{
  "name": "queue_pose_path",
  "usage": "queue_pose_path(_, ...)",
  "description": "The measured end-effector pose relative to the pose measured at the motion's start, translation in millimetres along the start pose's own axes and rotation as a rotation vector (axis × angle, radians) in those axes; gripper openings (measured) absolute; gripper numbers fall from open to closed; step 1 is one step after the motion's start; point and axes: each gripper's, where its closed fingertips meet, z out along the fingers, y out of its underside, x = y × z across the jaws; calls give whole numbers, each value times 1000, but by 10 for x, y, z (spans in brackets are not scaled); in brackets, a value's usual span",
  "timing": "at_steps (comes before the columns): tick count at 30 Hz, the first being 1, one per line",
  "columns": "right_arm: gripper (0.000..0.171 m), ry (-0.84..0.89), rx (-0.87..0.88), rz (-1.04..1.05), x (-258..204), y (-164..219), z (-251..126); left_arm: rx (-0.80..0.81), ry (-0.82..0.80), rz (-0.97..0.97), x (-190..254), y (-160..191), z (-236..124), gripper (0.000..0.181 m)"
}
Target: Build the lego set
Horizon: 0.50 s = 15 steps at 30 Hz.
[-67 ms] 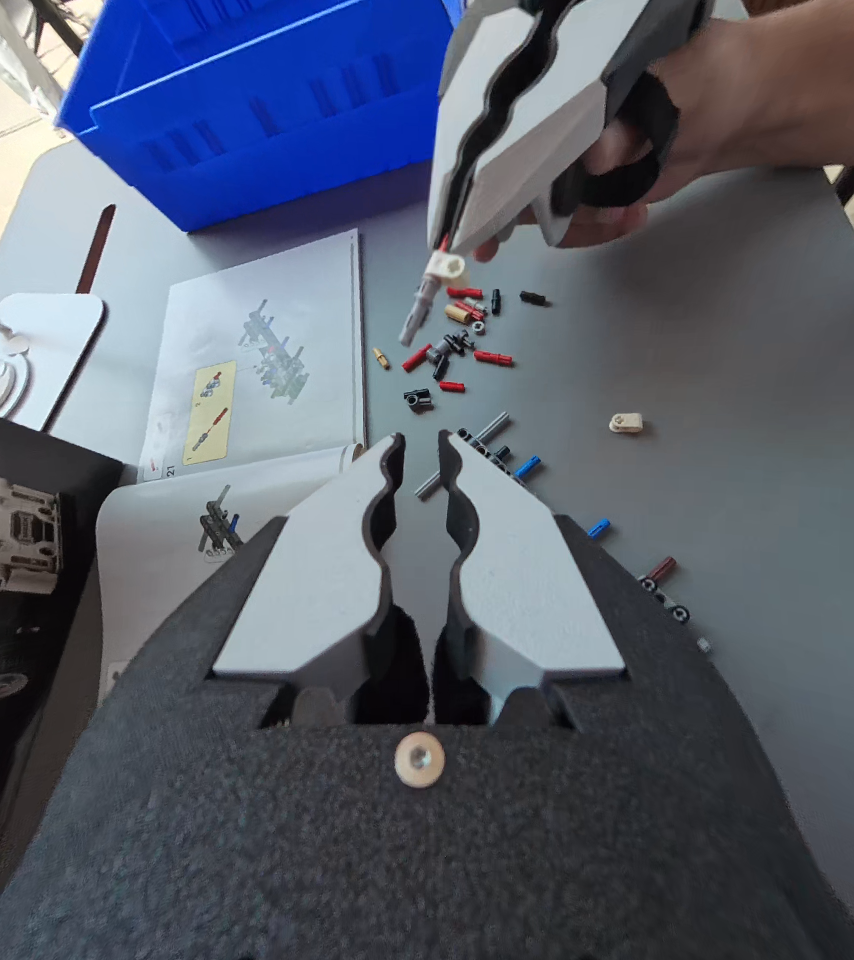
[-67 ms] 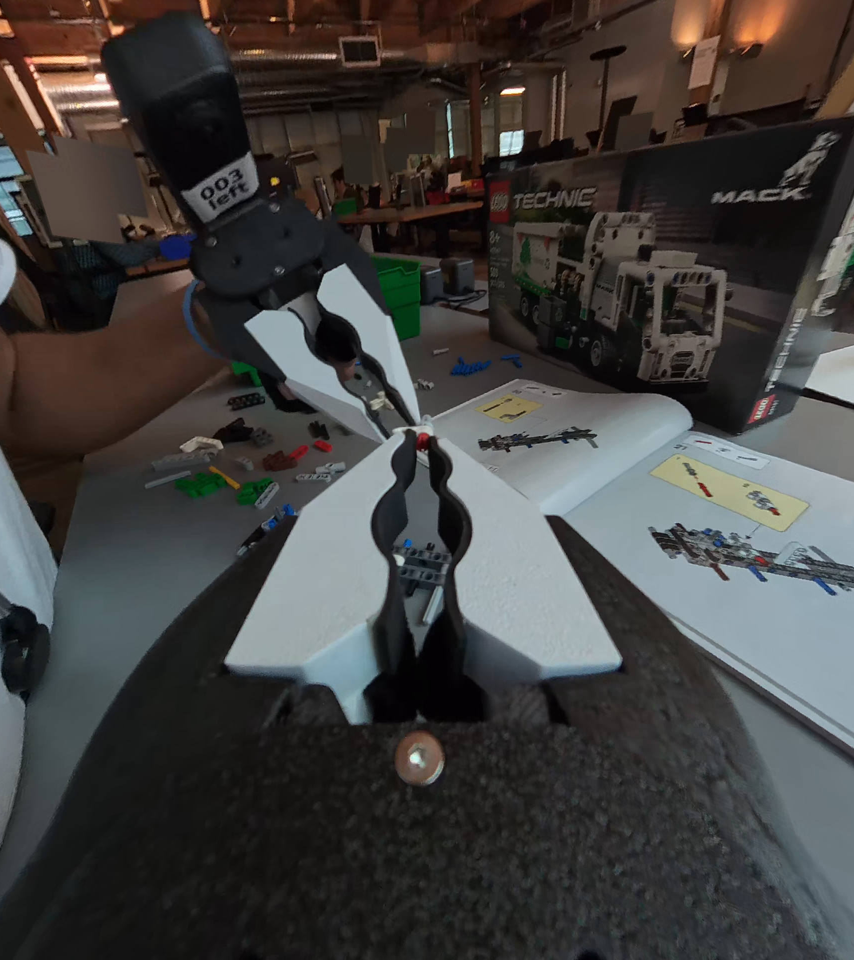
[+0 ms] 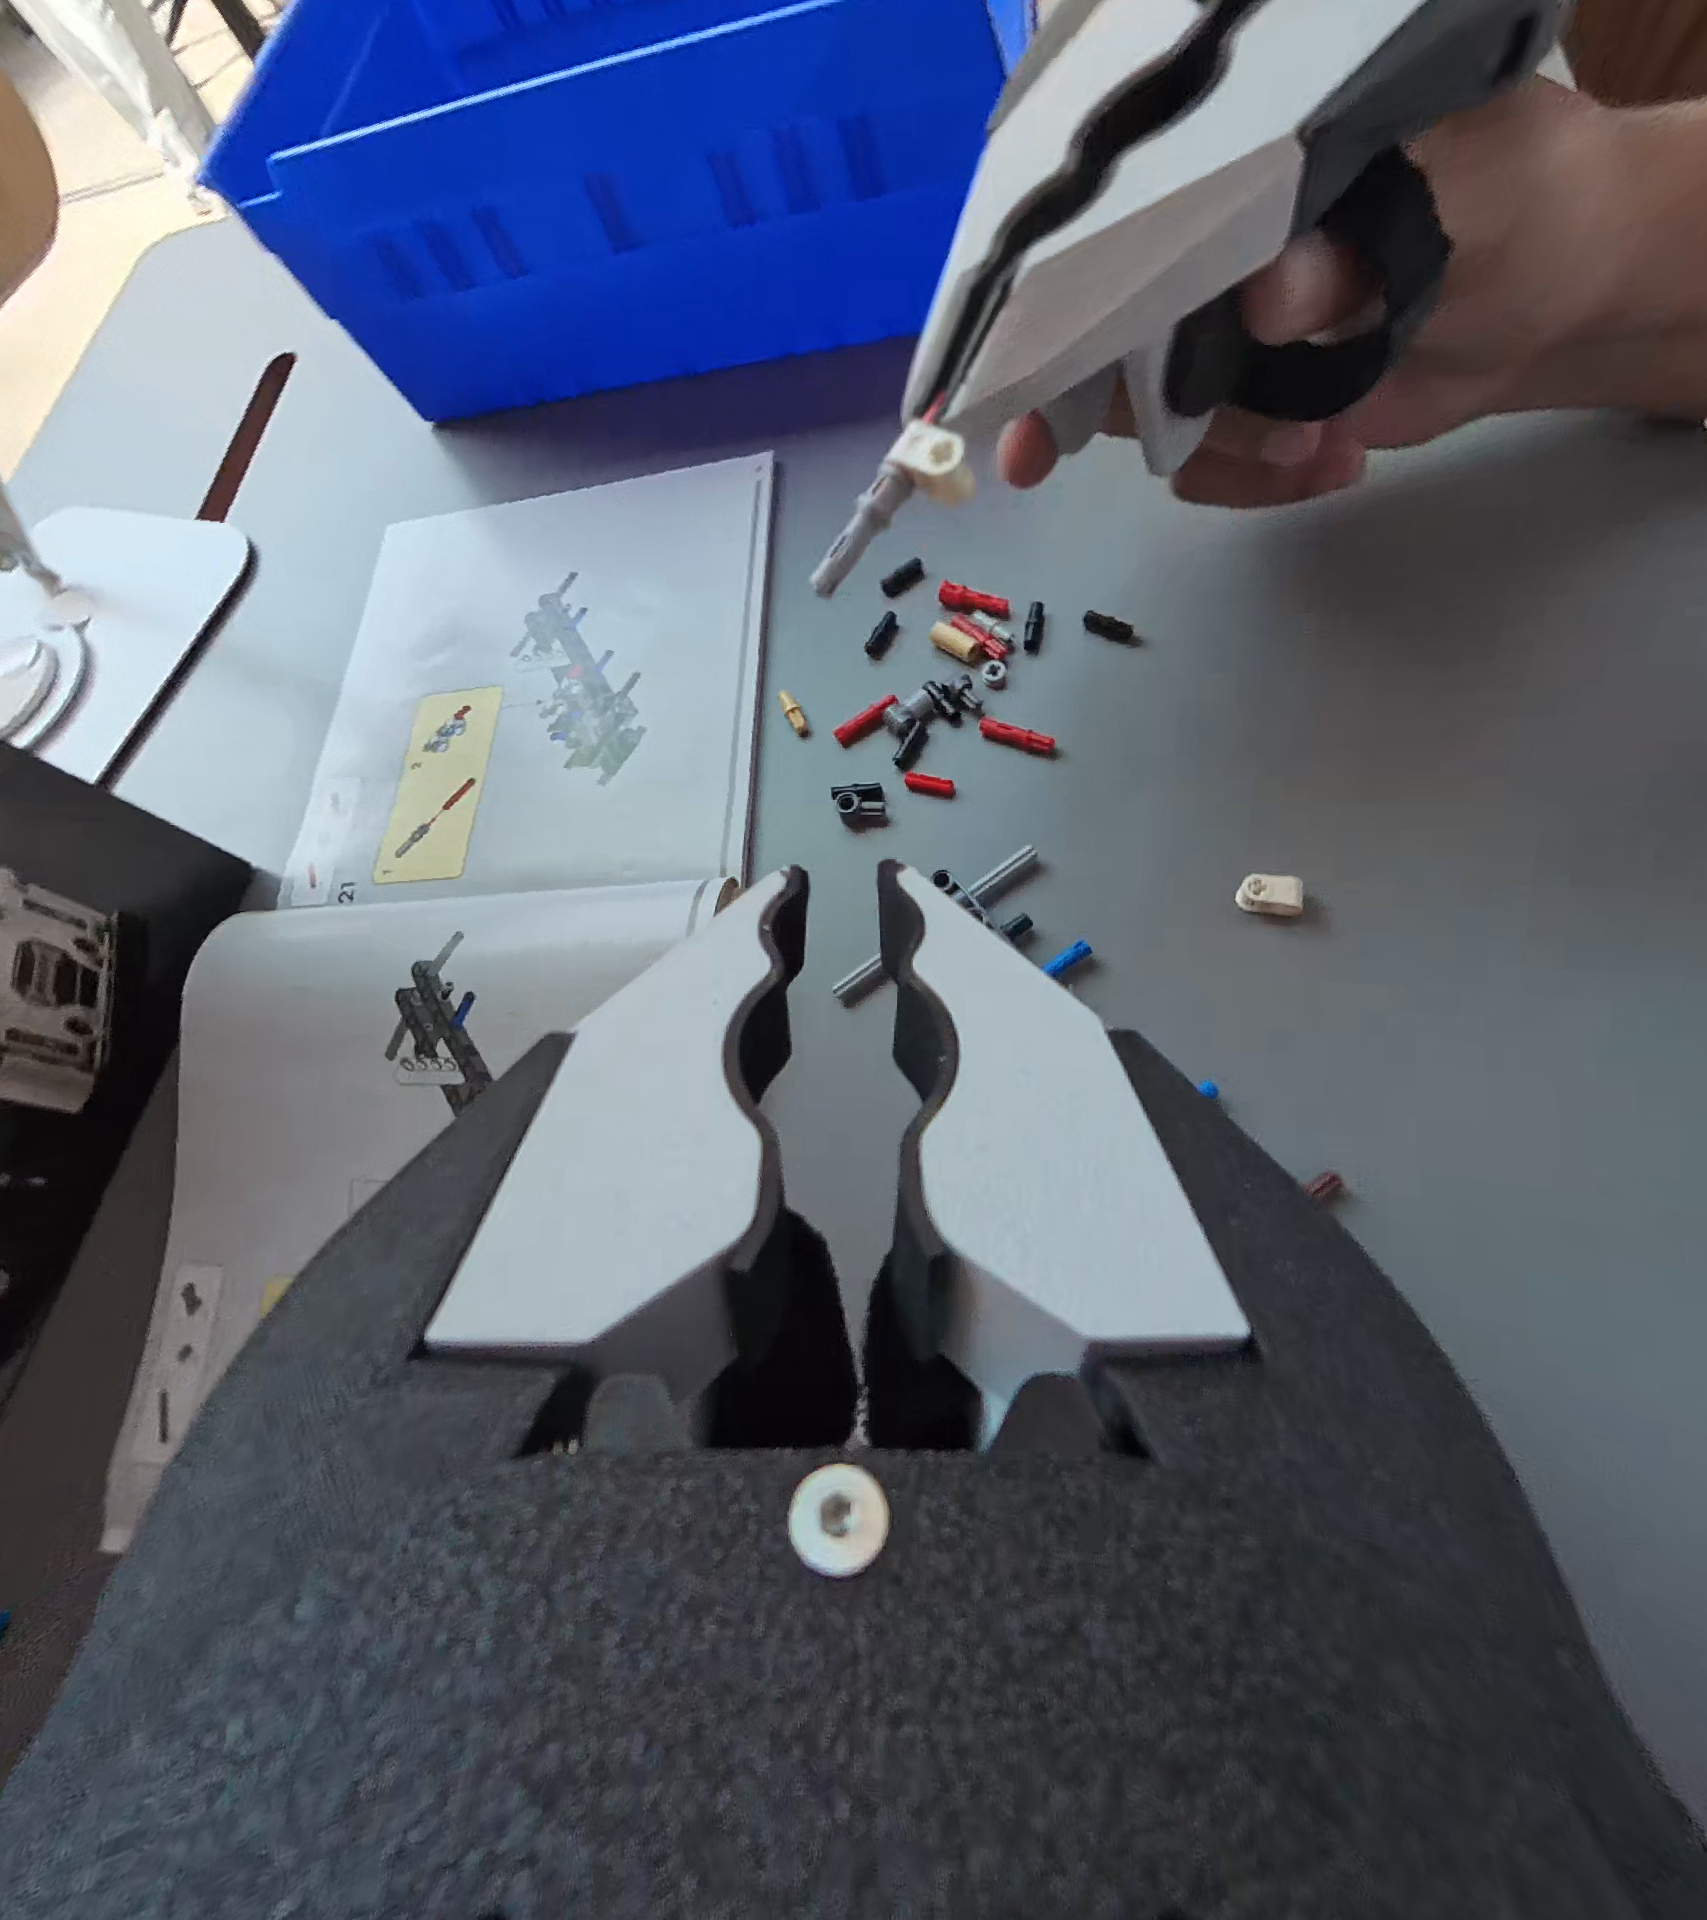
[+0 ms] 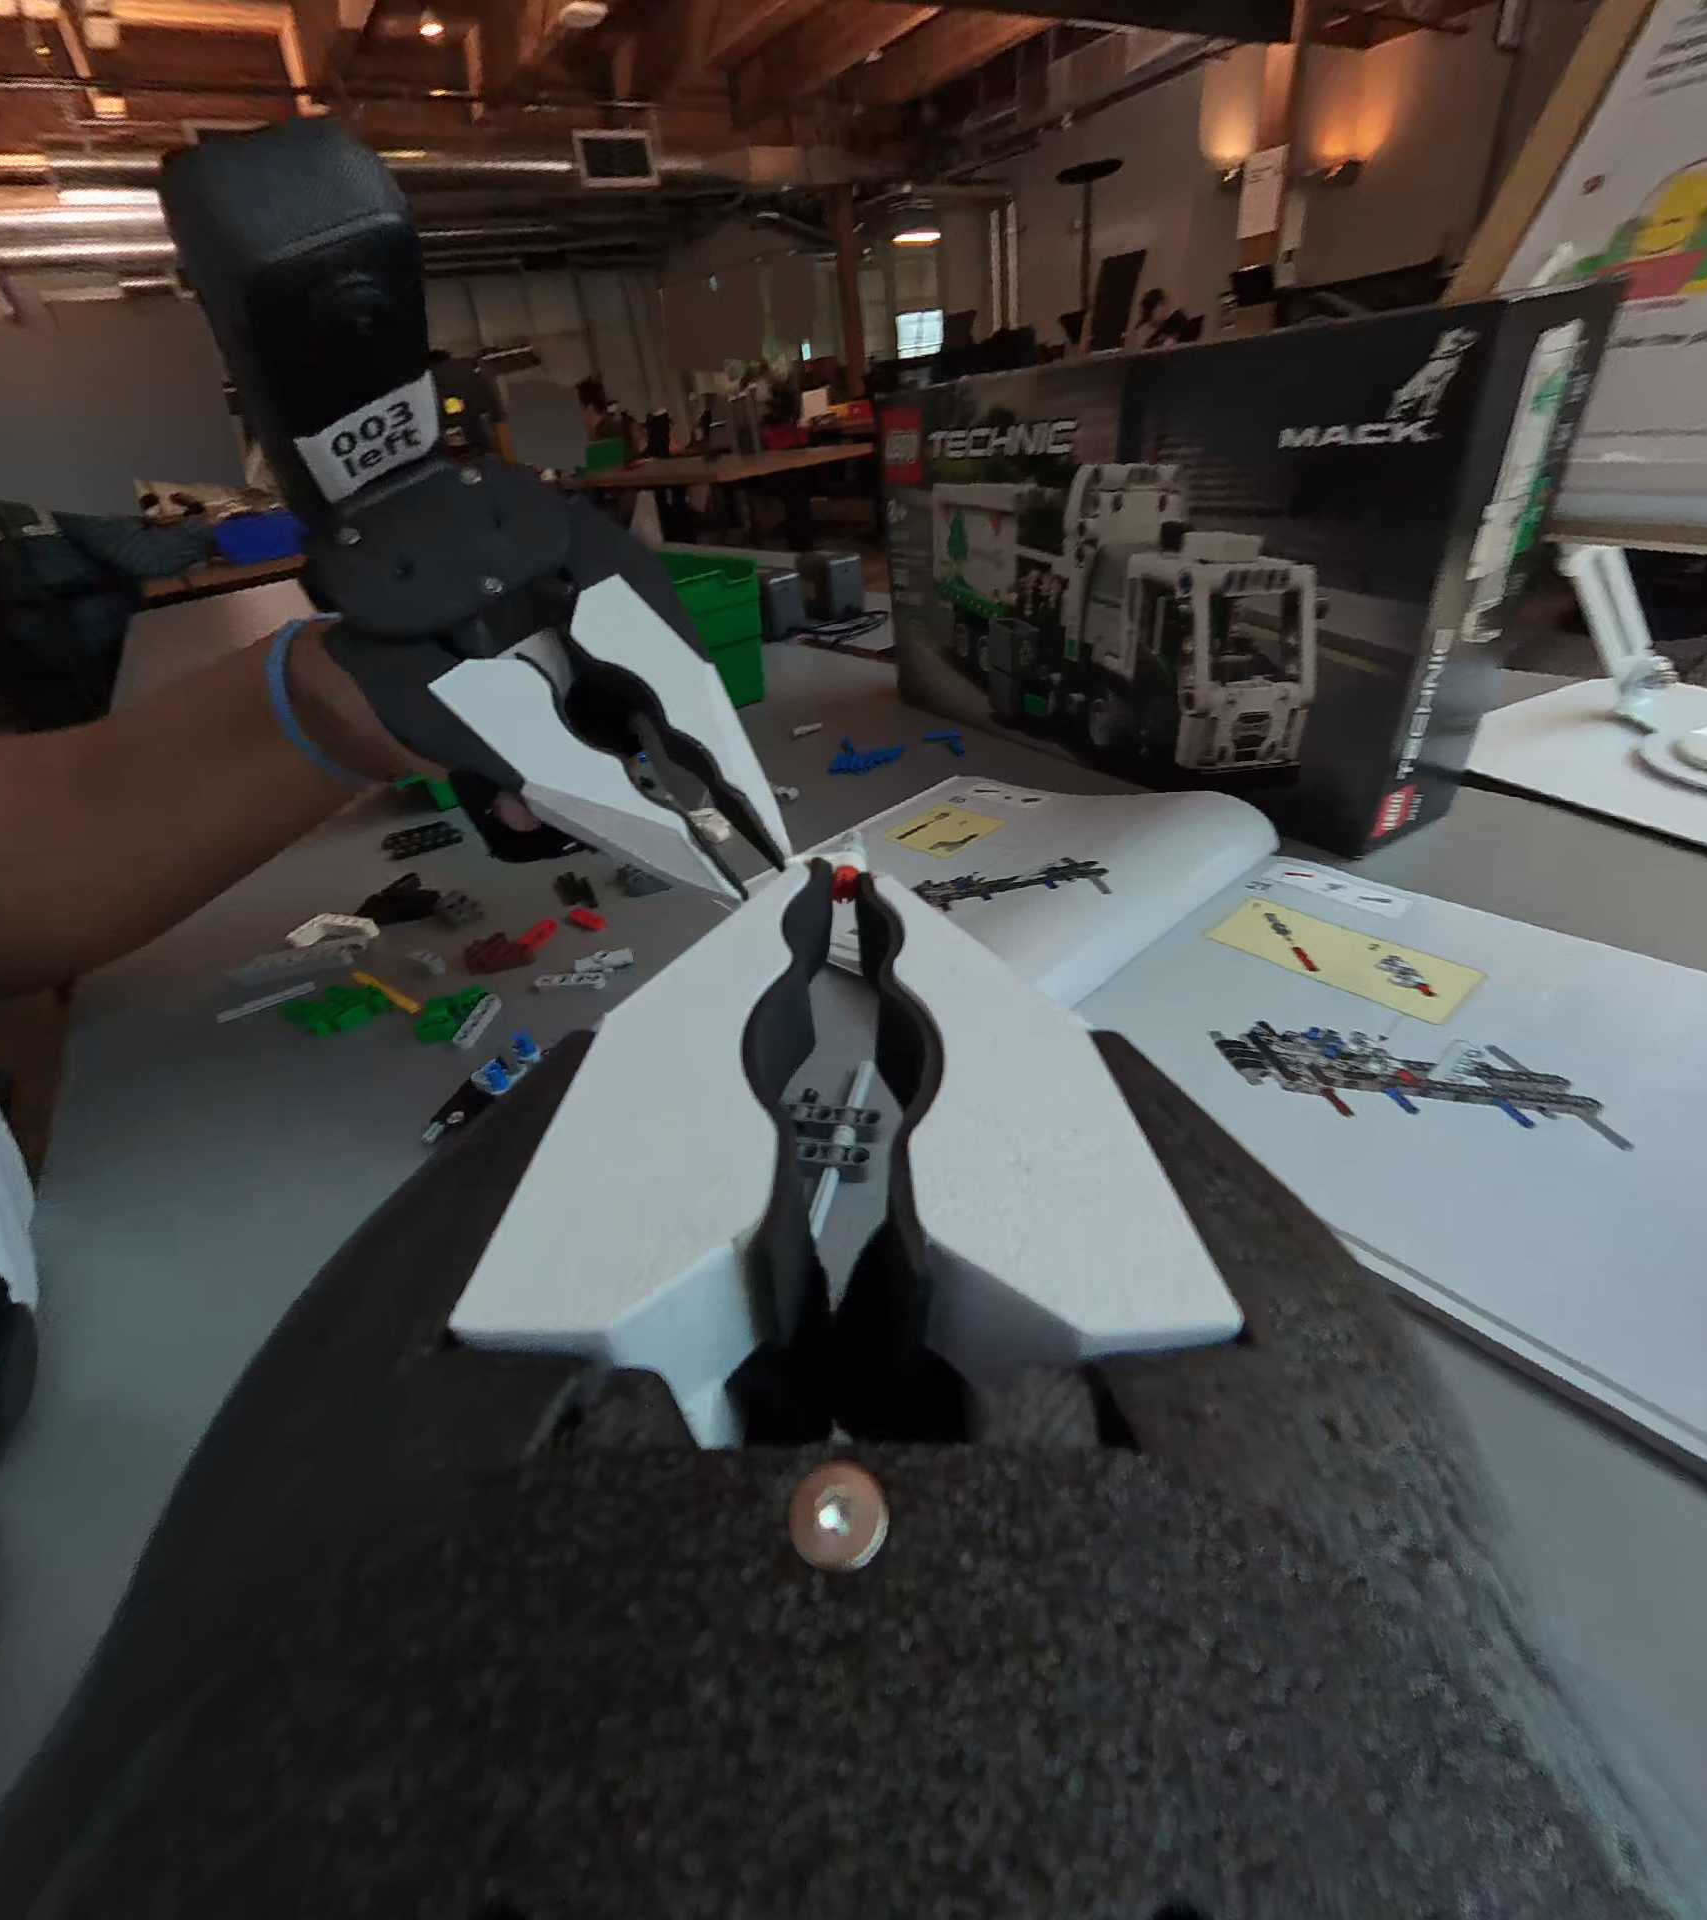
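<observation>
My right gripper is shut on a red axle. In the left wrist view it hangs above the table, and the axle carries a tan connector and a light grey sleeve pointing down-left. My left gripper is open and empty, low over the table. In the right wrist view it is tip to tip with the right one. A dark beam with a grey axle lies by its right finger. Loose red and black pins lie beyond.
An open instruction booklet lies left of the pins. A blue bin stands at the back. The set's box and a white lamp base are at the left. A tan connector lies apart. Green and grey bricks lie behind the left gripper. The grippers' ends are close to 8 cm from one another.
The right gripper with its axle piece has lifted slightly, and the two grippers' tips have drawn a little apart. Both jaws stand as before.
</observation>
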Motion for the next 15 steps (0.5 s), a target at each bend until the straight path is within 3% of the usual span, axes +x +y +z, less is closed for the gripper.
queue_pose_path(2,1,74,14,-17,64,-19,-116,20,-18,-110,37,-14,25,15)
queue_pose_path(5,1,97,-62,-43,-9,96,-251,-2,120,-195,431,-27,97,22)
queue_pose_path(11,1,-34,-291,55,-376,480,-558,-205,234,-74,991,200,391,26)
queue_pose_path(15,1,-75,-346,127,-508,634,-755,-289,225,-2,1095,307,494,26)
